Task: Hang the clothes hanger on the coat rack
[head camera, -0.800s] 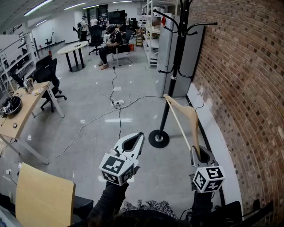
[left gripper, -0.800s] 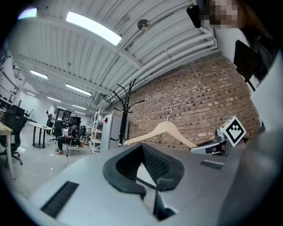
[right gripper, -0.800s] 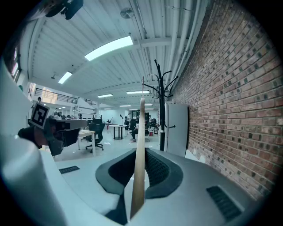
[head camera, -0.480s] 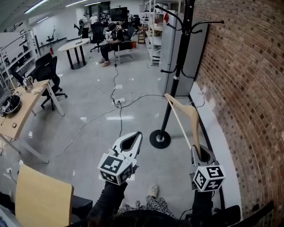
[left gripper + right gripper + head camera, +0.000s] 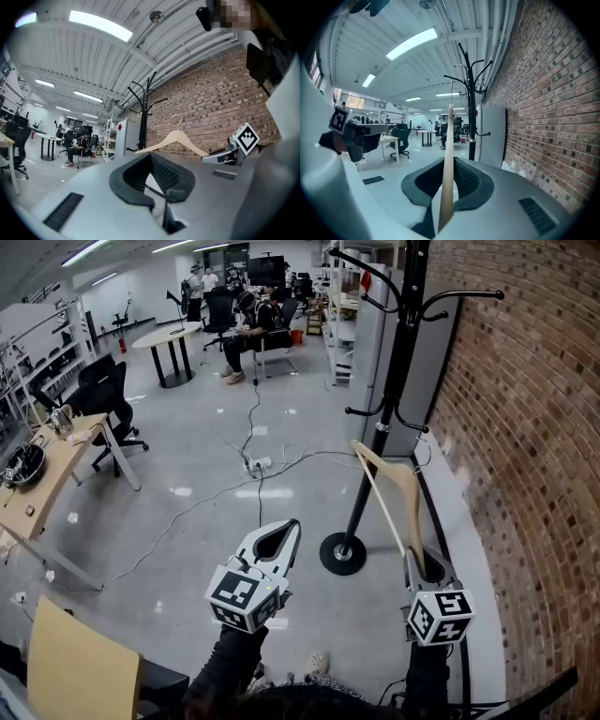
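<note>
The right gripper (image 5: 422, 564) is clamping the hanger (image 5: 397, 486); the left gripper (image 5: 287, 532) is hovering beside it, pinched shut. The rack (image 5: 395, 360) ahead is getting cut off at its top in the head view.

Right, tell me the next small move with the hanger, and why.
Probably carry the right gripper forward and up toward the black metal coat rack. Its jaws are shut on one arm of the pale wooden clothes hanger, whose wire hook is apart from the pole and seems lower than the top curved pegs.

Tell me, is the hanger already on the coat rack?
No, the hanger sits in the right gripper, apart from the coat rack.
</note>
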The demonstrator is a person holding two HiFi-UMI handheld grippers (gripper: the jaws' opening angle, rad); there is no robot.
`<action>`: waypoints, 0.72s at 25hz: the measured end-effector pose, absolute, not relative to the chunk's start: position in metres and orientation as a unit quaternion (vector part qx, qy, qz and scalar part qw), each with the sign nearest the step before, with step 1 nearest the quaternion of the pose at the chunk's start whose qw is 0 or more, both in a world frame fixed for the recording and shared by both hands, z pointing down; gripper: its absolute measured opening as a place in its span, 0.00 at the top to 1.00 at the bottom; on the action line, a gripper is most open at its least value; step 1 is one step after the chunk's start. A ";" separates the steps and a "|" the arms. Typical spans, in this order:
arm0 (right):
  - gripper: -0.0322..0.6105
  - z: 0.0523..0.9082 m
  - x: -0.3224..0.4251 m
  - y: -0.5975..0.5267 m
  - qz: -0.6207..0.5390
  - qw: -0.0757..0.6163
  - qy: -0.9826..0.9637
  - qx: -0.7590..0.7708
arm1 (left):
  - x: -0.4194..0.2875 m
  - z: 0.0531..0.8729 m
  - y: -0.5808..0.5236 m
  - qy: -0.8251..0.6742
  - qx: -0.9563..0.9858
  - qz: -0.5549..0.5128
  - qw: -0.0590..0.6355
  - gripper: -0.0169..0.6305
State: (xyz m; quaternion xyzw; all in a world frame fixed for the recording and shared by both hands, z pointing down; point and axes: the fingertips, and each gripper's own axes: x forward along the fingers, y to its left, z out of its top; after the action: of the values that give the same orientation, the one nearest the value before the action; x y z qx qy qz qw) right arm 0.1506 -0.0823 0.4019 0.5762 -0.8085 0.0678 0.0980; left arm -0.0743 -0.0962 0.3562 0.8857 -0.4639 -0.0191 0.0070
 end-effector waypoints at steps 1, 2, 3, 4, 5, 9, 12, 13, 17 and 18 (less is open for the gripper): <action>0.86 0.403 0.152 -0.093 0.069 0.099 -0.810 0.574 | -0.073 0.356 -0.105 -0.466 0.885 -0.019 0.008 0.96; 0.86 0.404 0.154 -0.103 0.070 0.100 -0.811 0.572 | -0.071 0.356 -0.115 -0.468 0.884 -0.018 0.009 0.96; 0.86 0.405 0.155 -0.113 0.072 0.101 -0.812 0.570 | -0.068 0.357 -0.123 -0.469 0.883 -0.017 0.010 0.96; 0.86 0.406 0.157 -0.122 0.074 0.102 -0.813 0.568 | -0.066 0.357 -0.132 -0.470 0.882 -0.015 0.011 0.96; 0.86 0.407 0.159 -0.130 0.075 0.103 -0.814 0.566 | -0.063 0.358 -0.140 -0.471 0.882 -0.015 0.012 0.96; 0.86 0.409 0.168 -0.160 0.072 0.107 -0.819 0.560 | -0.053 0.358 -0.170 -0.476 0.879 -0.017 0.011 0.96; 0.86 0.414 0.174 -0.180 0.073 0.112 -0.819 0.558 | -0.046 0.361 -0.186 -0.477 0.879 -0.019 0.014 0.96; 0.86 0.416 0.175 -0.185 0.075 0.114 -0.819 0.557 | -0.044 0.362 -0.189 -0.477 0.879 -0.018 0.015 0.96; 0.86 0.428 0.173 -0.204 0.084 0.122 -0.820 0.553 | -0.048 0.368 -0.199 -0.482 0.876 -0.007 0.016 0.96; 0.86 0.432 0.171 -0.209 0.088 0.125 -0.821 0.551 | -0.051 0.369 -0.201 -0.486 0.874 -0.006 0.017 0.96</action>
State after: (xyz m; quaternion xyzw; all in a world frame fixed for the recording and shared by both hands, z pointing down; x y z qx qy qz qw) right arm 0.1715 -0.2090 0.4320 0.5506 -0.8206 0.0882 0.1250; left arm -0.0508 -0.2015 0.3691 0.8737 -0.4861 -0.0064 0.0171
